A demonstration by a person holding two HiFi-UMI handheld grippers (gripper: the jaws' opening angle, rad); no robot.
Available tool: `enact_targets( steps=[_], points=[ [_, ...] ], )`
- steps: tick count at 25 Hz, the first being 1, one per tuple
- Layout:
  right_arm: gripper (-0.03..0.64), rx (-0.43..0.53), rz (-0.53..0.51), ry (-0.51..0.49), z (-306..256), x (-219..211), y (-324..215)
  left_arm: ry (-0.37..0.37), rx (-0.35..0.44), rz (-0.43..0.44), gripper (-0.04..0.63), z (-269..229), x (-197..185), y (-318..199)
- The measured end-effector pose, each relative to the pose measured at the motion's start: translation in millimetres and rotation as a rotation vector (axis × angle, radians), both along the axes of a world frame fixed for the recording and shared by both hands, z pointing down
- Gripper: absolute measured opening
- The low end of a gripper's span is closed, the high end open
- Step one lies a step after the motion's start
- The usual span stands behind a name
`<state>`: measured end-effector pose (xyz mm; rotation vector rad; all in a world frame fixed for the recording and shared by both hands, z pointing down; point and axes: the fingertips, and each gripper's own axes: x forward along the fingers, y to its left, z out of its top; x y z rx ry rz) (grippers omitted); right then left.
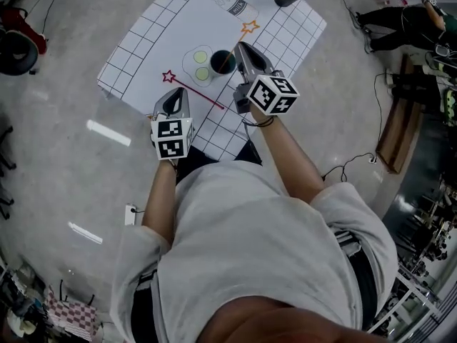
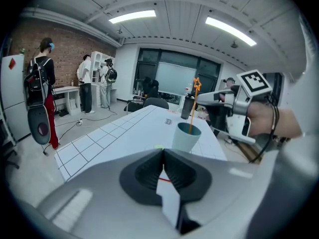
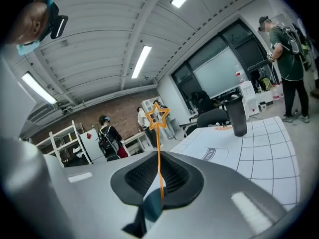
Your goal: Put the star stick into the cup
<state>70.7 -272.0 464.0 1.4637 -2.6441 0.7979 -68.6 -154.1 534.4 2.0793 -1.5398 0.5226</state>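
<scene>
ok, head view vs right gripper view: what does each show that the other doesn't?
Head view only: the thin red star-topped stick lying on the white gridded mat, the pale round plate with two green discs, the left tool. Right gripper view only: bystanders and ceiling light strips. Both: the thin orange star-topped stick clamped in the right tool, the tall black tumbler, the mat.
</scene>
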Motion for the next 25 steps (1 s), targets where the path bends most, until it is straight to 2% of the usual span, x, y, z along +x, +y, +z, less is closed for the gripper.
enact_targets(
  steps=[8,12,15,17,19,22,25],
  points=[
    [0.015,-0.141,0.055,0.066,39,16,15,0.018,-0.02,0.055,0.003,12,7,0],
    [0.124,-0.182,0.026,0.093,47,13,28,0.032,-0.02,0.077,0.003,17,7,0],
    [0.12,-0.195,0.039,0.147,51,17,45,0.043,-0.021,0.076,0.003,20,5,0],
    [0.092,-0.181,0.029,0.211,50,15,62,0.05,-0.022,0.067,0.003,23,1,2],
    [0.001,-0.141,-0.043,0.295,46,2,83,0.058,-0.028,0.051,0.003,27,-3,6],
    [0.0,-0.103,-0.271,0.418,56,-36,110,0.065,-0.054,0.024,0.003,37,-9,15],
    [0.0,-0.153,-0.513,0.526,87,-75,119,0.065,-0.085,-0.006,0.003,47,-17,27]
  ],
)
